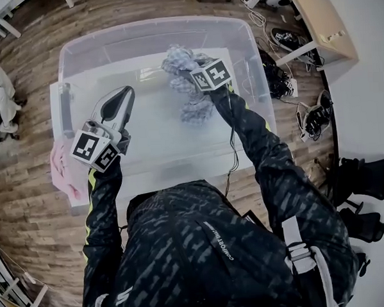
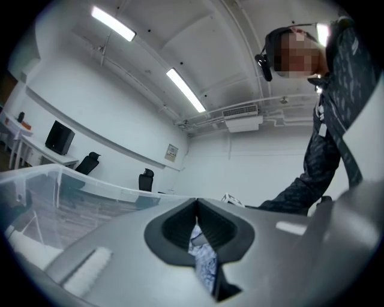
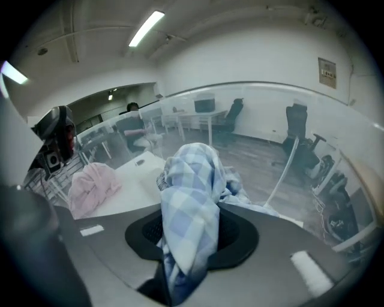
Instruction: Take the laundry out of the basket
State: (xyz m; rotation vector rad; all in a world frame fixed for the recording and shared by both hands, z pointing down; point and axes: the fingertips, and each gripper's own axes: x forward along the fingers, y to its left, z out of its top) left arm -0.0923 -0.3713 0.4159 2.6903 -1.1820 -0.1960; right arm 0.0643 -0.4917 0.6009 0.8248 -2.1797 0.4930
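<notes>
Lettered jacket (image 1: 204,258); checked cloth (image 3: 189,198) in right claw (image 3: 192,231)

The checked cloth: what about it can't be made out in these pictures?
Head view: the right gripper and its cube cover the middle of the cloth; one piece or several, unclear.
Right gripper view: the cloth drapes over the jaws, hiding where they pinch it.
Left gripper view: a patterned scrap shows through the slit below the left gripper's shut tips; too little to name.
</notes>
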